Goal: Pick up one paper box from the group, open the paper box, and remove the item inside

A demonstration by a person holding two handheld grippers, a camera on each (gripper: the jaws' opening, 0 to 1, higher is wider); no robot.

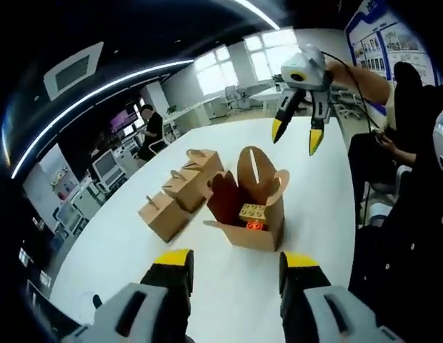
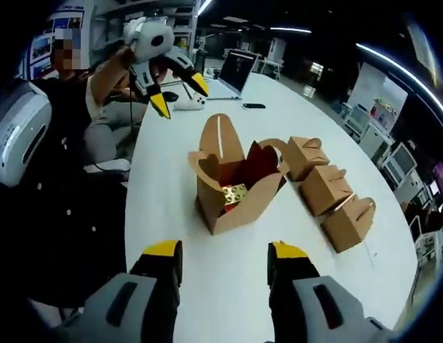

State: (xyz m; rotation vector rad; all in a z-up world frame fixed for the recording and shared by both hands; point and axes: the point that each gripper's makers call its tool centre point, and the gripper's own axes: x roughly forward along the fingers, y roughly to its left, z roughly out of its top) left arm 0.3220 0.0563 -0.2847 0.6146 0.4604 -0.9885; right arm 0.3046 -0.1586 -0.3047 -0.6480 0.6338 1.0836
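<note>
- While both tools hang above the white surface (image 1: 136, 243), the opened paper box (image 1: 251, 211) stands near its middle, flaps up, a yellow block (image 1: 253, 211) showing inside.
- In the left gripper view, the left tool (image 1: 236, 266) is released, jaws apart and empty; the right tool (image 1: 298, 132) hovers beyond the box, also spread with nothing in it.
- Three closed boxes (image 2: 329, 191) lie in a row just beside the open one.
- The right gripper view adds a laptop (image 2: 232, 75) and a dark phone (image 2: 254, 106) toward the far edge.
</note>
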